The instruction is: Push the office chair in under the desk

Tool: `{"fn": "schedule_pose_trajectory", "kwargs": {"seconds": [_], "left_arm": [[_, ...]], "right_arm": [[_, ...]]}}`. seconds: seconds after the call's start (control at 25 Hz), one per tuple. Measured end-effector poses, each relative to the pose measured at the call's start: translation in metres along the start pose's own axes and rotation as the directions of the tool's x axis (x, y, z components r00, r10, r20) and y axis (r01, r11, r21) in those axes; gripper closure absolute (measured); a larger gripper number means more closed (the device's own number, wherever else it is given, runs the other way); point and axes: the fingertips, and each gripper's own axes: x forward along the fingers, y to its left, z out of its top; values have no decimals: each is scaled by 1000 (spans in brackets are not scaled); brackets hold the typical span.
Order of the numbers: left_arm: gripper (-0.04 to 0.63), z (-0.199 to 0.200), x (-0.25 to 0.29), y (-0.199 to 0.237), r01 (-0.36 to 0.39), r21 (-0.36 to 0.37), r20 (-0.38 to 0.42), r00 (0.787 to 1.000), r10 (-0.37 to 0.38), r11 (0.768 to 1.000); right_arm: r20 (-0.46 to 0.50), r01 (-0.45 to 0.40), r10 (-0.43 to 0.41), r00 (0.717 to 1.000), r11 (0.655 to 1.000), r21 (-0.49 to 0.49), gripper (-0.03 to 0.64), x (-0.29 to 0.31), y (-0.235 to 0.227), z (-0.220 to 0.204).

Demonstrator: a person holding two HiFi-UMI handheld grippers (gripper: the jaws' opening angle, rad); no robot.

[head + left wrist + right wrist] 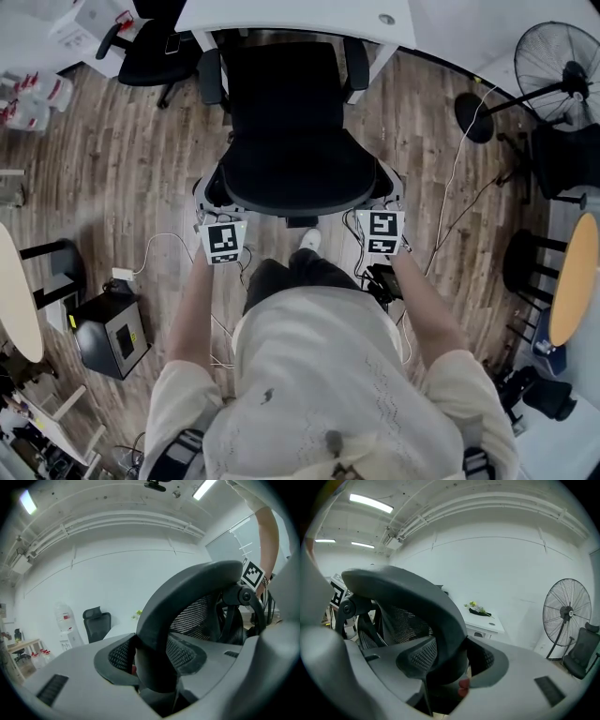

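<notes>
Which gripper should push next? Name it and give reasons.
Neither alone; use both. The left gripper and right gripper each clamp opposite rear corners of the black mesh office chair, which sits square to the white desk.

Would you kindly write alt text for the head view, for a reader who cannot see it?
Seen from above, a person grips the backrest of a black mesh office chair with the left gripper and the right gripper, one at each side. The chair faces a white desk on a wood-plank floor, its seat front at the desk's edge.
</notes>
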Motion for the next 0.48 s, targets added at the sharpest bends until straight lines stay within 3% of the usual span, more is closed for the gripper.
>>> {"fn": "schedule_pose_trajectory", "kwargs": {"seconds": [0.48], "left_arm": [[377, 2, 26, 3, -9, 2, 12, 1000, 9, 1000]], "right_arm": [[4, 25, -25, 1000, 1000, -17, 411, 22, -15, 4]]}}
